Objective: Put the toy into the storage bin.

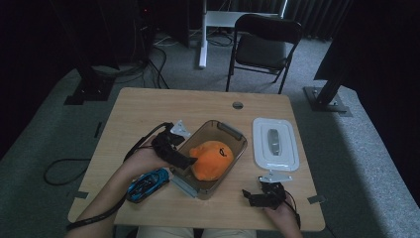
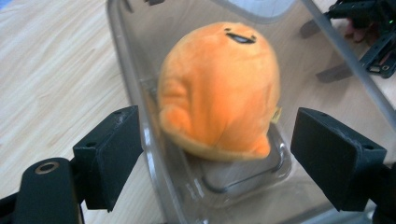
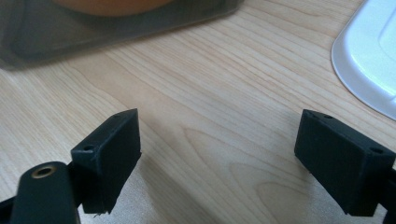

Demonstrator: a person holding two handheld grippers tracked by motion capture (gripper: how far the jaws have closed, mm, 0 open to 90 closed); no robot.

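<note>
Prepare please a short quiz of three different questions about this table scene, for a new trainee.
1. True or false: the round orange plush toy lies inside the clear smoky plastic container.
2. Which thing lies on the light wooden table beside the person's left forearm? A) a small blue toy car B) a green cup C) a red ball
3. Fill in: the white rectangular plastic lid lies on the container's ____ side in the high view.

Key:
1. True; the left gripper stands open in front of it, not pressing it.
2. A
3. right; the right gripper rests open near it.
</note>
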